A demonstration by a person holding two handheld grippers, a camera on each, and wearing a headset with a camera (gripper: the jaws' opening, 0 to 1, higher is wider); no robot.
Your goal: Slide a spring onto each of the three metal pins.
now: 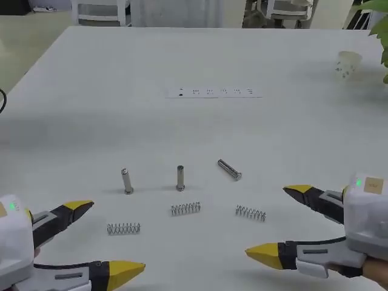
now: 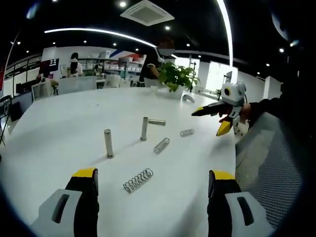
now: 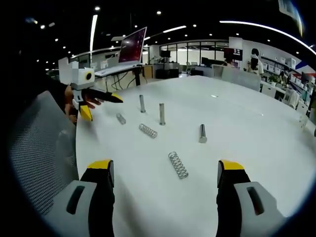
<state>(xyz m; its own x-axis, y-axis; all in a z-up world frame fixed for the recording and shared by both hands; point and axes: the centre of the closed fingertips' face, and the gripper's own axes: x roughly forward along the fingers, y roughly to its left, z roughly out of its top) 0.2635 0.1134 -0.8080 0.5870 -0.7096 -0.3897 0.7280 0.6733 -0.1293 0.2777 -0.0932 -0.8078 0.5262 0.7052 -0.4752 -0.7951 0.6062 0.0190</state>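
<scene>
Bright, even overhead light washes the broad white tabletop [image 1: 194, 60], leaving only faint, soft shadows at the foot of the short upright steel pins [image 1: 180, 177]. In both gripper views the fisheye lens bows the table edge and the long ceiling light strips [image 2: 98, 31] into curves; the ceiling reads dark around glaring spot lamps [image 3: 158, 12], and the distant office goes soft.

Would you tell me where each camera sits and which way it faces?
Head view: on the person's head, looking forward and down at the table; left gripper and right gripper at the bottom corners.
Left gripper view: on the left gripper, facing rightward across the table; own jaws below, right gripper in a hand beyond.
Right gripper view: the mirror, facing the left gripper; own jaws below.
All share: three pins and three springs.
</scene>
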